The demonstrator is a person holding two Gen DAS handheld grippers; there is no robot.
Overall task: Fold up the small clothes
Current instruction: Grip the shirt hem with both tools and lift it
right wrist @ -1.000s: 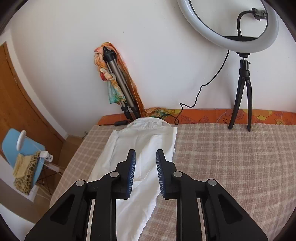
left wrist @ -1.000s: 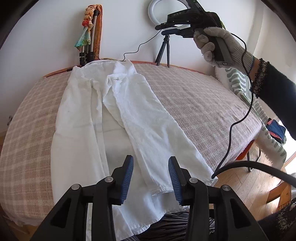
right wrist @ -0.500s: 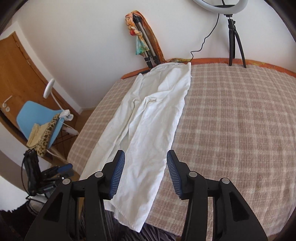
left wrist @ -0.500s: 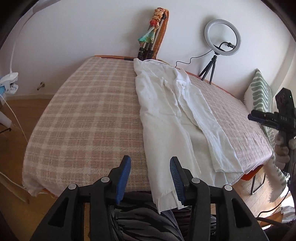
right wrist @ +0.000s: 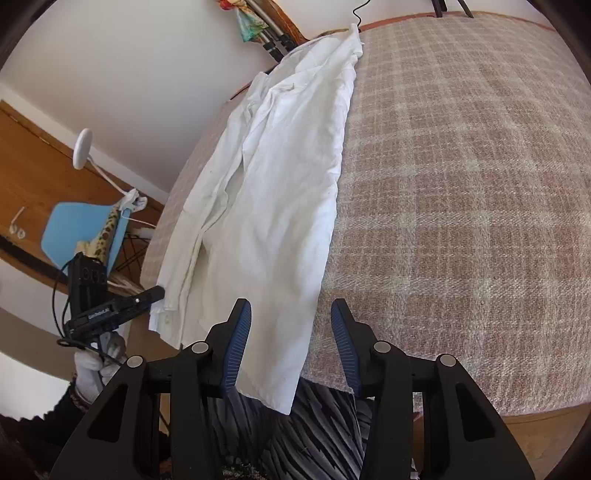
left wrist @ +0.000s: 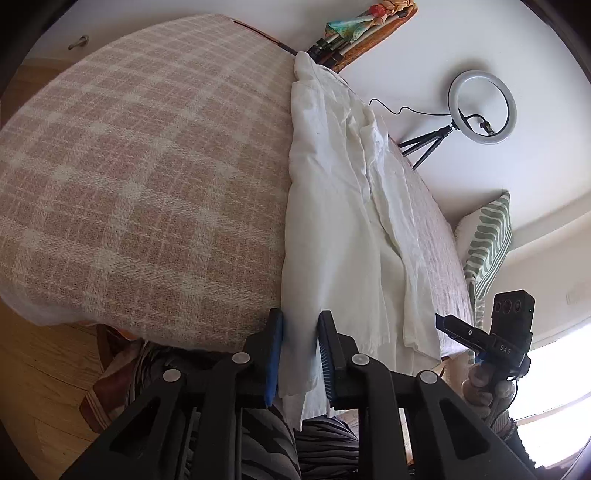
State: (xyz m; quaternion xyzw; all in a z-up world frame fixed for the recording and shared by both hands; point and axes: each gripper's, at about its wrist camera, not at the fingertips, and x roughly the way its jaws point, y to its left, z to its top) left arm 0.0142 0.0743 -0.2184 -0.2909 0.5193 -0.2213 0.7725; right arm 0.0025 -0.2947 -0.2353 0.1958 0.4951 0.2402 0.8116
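White creased shirt (left wrist: 332, 221) drapes over woven plaid blanket (left wrist: 147, 184).

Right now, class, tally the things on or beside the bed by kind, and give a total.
White shirt: 1
Checked blanket: 1
Ring light: 1
Striped cushion: 1
Blue chair: 1
Total: 5

White walls (left wrist: 480, 37) all round; wooden floor (left wrist: 44, 387) below. Bed under a pink-and-cream checked cover (right wrist: 461, 184). Ring light on a small tripod (left wrist: 482, 107) at the far wall, folded tripods (left wrist: 343, 33) leaning nearby. Green-patterned cushion (left wrist: 487, 236). Blue chair (right wrist: 77, 232) beside a wooden door (right wrist: 33, 162). Bright daylight from the right in the left wrist view.
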